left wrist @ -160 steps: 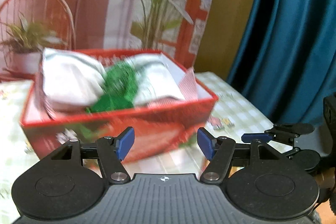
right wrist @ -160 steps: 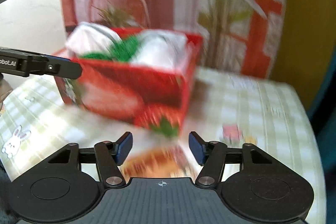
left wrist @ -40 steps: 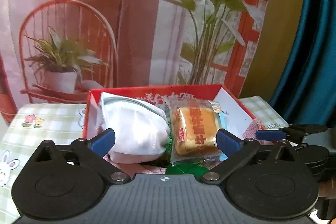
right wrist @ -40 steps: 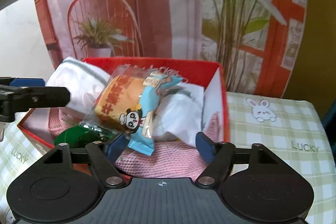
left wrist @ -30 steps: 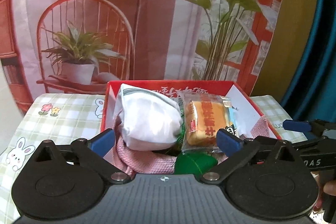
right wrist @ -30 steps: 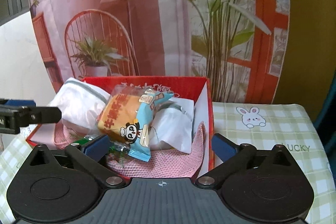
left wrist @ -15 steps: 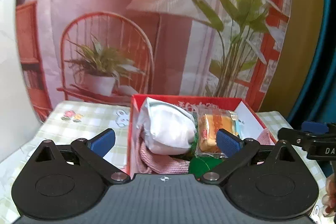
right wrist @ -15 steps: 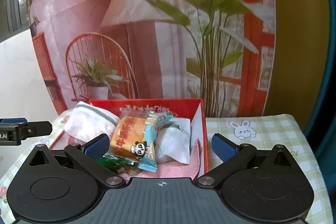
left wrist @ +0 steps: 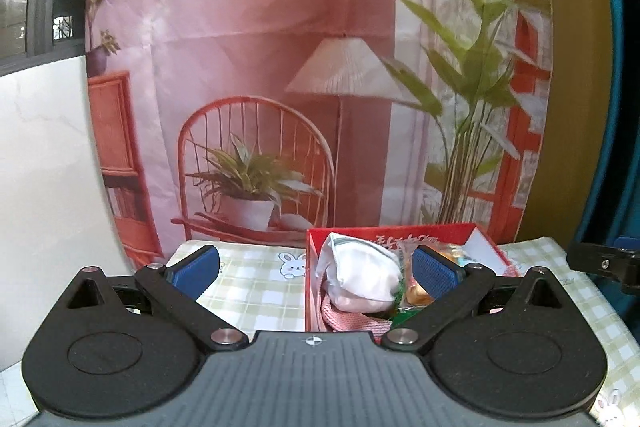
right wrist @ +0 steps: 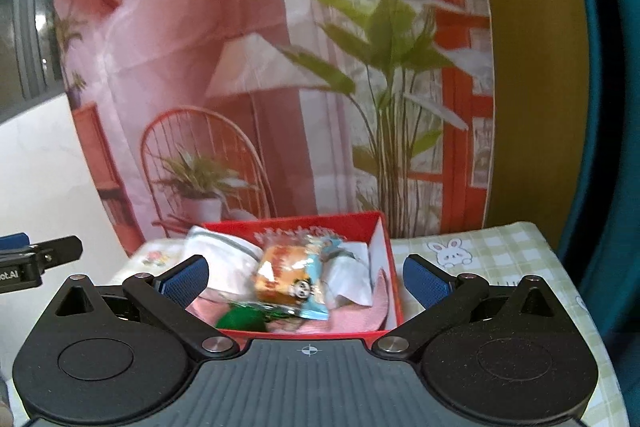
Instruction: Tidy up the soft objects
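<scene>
A red box (left wrist: pixel 352 233) (right wrist: pixel 386 259) stands on the checked tablecloth, filled with soft things. In it lie a white bundle (left wrist: pixel 360 273) (right wrist: pixel 224 263), a wrapped orange cake (right wrist: pixel 286 277) (left wrist: pixel 416 293), a second white bundle (right wrist: pixel 350 277), a pink knitted cloth (left wrist: pixel 352 319) (right wrist: pixel 360 319) and a green item (right wrist: pixel 240 319). My left gripper (left wrist: pixel 316 271) is open and empty, held back from the box. My right gripper (right wrist: pixel 306 277) is open and empty, also back from the box.
The green-checked tablecloth (left wrist: pixel 256 283) (right wrist: pixel 496 259) has rabbit prints. A printed backdrop (left wrist: pixel 280 67) with chair, lamp and plants hangs behind the box. A teal curtain (right wrist: pixel 608 107) hangs at the right. The other gripper's tip shows at each view's edge (left wrist: pixel 600 261) (right wrist: pixel 40 255).
Both grippers have drawn back and up from the box, which looks smaller now. The wrapped cake, earlier near the right jaws, lies in the box. Both jaws have opened wide.
</scene>
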Demonstrator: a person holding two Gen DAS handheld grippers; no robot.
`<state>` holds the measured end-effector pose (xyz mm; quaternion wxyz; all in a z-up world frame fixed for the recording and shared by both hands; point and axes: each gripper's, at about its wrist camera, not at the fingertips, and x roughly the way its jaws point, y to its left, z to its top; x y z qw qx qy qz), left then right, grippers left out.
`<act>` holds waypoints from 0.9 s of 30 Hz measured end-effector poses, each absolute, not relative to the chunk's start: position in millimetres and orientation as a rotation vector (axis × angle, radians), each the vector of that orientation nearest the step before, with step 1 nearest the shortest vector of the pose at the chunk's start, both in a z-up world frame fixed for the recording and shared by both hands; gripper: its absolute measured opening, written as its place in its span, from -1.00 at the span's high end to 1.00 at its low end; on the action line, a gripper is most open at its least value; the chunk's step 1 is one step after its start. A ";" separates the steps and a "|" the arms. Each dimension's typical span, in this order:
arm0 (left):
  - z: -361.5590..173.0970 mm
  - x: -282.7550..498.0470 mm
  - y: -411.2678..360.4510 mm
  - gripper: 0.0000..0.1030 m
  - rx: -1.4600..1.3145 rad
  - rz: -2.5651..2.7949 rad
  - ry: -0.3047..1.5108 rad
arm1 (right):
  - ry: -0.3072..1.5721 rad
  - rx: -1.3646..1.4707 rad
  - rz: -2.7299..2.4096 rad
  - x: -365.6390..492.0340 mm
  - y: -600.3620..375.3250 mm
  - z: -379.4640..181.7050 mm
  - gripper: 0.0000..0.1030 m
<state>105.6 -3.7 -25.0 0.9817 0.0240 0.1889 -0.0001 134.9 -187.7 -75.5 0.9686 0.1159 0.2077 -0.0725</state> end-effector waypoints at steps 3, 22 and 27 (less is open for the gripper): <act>-14.5 84.4 -4.4 -1.00 0.050 0.004 0.359 | 0.383 0.196 -0.149 116.8 -176.0 -62.2 -0.99; 5.7 26.5 -4.6 -1.00 0.048 -0.002 0.294 | 0.308 0.154 -0.185 51.6 -158.3 -30.8 -0.99; 6.3 25.3 -8.3 -1.00 0.063 -0.001 0.291 | 0.298 0.155 -0.187 47.6 -158.8 -29.9 -0.99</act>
